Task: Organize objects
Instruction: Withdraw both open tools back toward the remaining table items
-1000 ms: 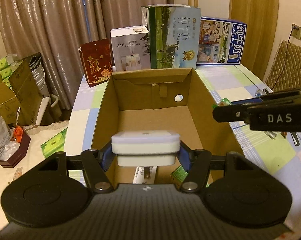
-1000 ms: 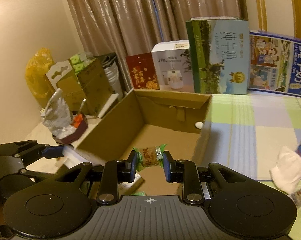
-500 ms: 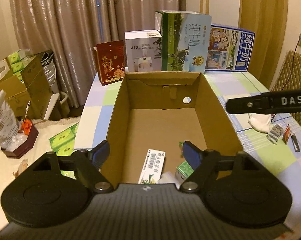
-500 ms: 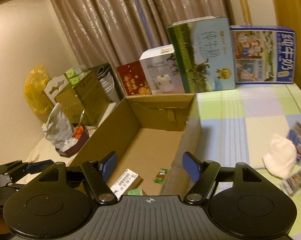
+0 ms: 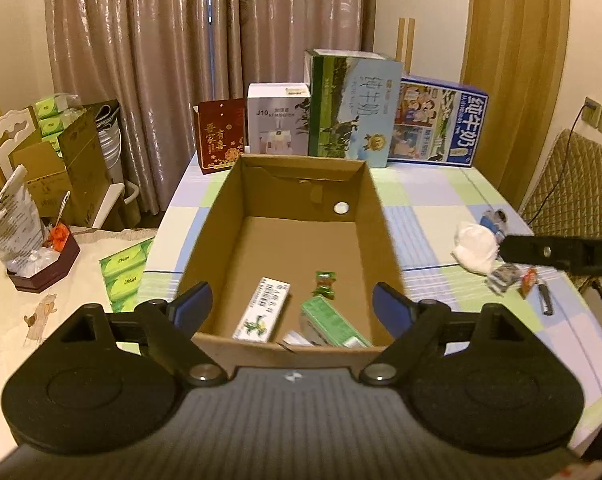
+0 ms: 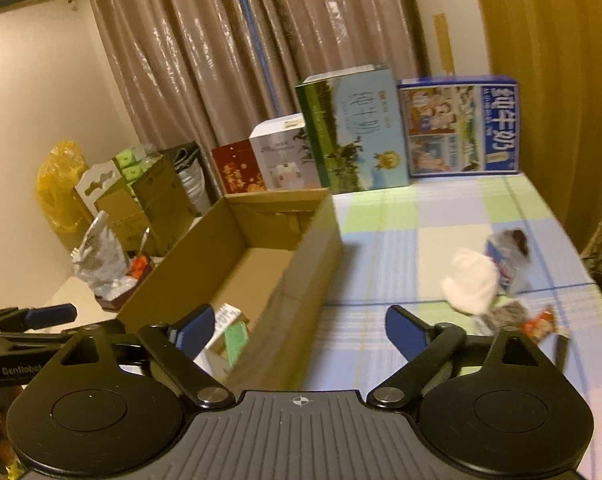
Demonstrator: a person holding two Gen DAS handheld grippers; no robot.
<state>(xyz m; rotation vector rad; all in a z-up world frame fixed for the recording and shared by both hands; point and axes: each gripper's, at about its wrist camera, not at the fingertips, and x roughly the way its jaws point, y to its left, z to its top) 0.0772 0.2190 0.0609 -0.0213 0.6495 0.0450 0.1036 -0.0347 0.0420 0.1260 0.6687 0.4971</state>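
An open cardboard box (image 5: pixel 381 240) stands on the checked tablecloth; it also shows in the right wrist view (image 6: pixel 313 248). Inside lie a white barcode box (image 5: pixel 263 314), a green box (image 5: pixel 333 326) and a green-wrapped candy (image 5: pixel 324 284). My left gripper (image 5: pixel 293 308) is open and empty at the box's near edge. My right gripper (image 6: pixel 301 328) is open and empty over the box's right wall; it also shows in the left wrist view (image 5: pixel 557 254). Right of the box lie a white wad (image 6: pixel 471 286) and small snack packets (image 6: pixel 537 324).
Milk cartons (image 5: pixel 353 120), a white humidifier box (image 5: pixel 279 118) and a red box (image 5: pixel 219 140) line the table's far edge before curtains. A side table at left holds a brown tray (image 5: pixel 43 268) and green tissue packs (image 5: pixel 125 272). A chair (image 5: pixel 573 192) stands right.
Both grippers opened: the left dropped its white block and the right its candy into the box. Both then drew back, and the right swung right toward the packets.
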